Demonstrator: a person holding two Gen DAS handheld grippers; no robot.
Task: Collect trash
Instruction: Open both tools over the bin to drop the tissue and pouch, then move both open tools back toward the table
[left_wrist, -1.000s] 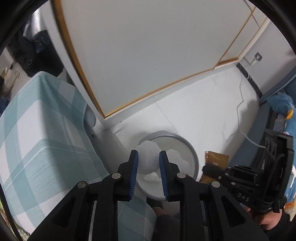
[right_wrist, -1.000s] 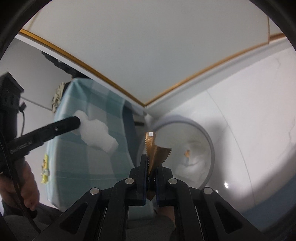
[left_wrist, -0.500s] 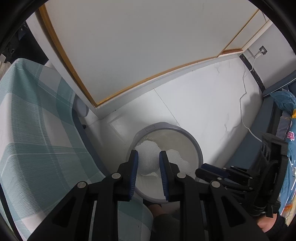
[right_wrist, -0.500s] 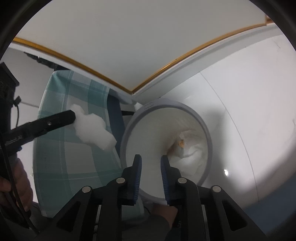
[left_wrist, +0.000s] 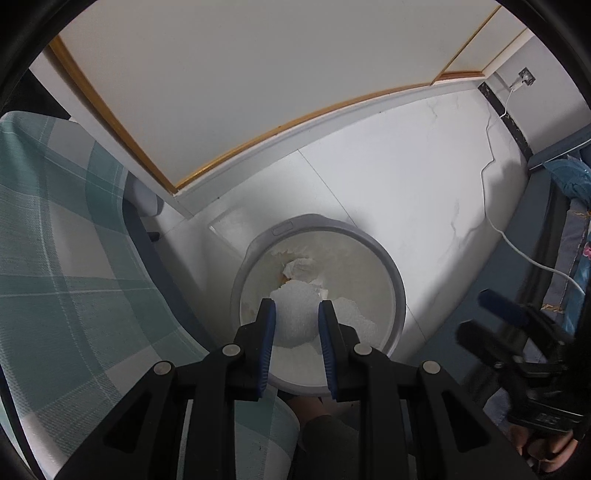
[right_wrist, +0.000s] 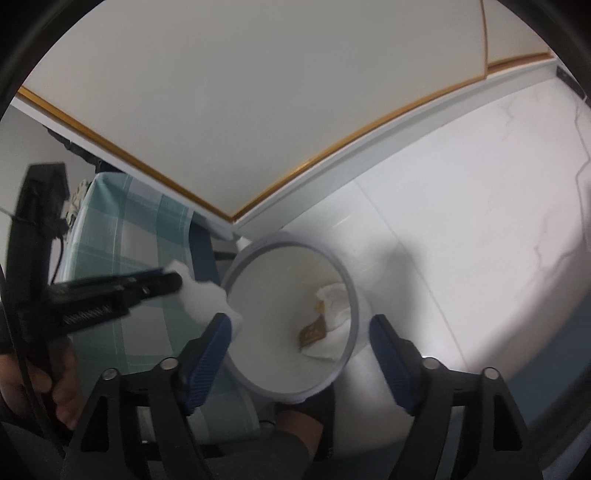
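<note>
Left wrist view: left gripper (left_wrist: 296, 312) points down over the grey bin (left_wrist: 394, 291) on the floor, jaws clamped on a white tissue wad (left_wrist: 295, 317) that hangs above the bin mouth, not dropped yet. Inside the bin a crumpled white paper (left_wrist: 301, 267) already lies near the far wall. Checked cloth (left_wrist: 66, 258) to the left of the bin, white cable (left_wrist: 495, 155) on the floor at right.

Right wrist view: right gripper (right_wrist: 301, 334) over the same bin, its jaws have just been opening, now wide apart with nothing between them. A brown wrapper (right_wrist: 313, 332) sits at the bin bottom against white paper. Left gripper comes in from the left with the wad at the bin rim.

Progress: wrapper and paper look binned; tissue wad left to release
</note>
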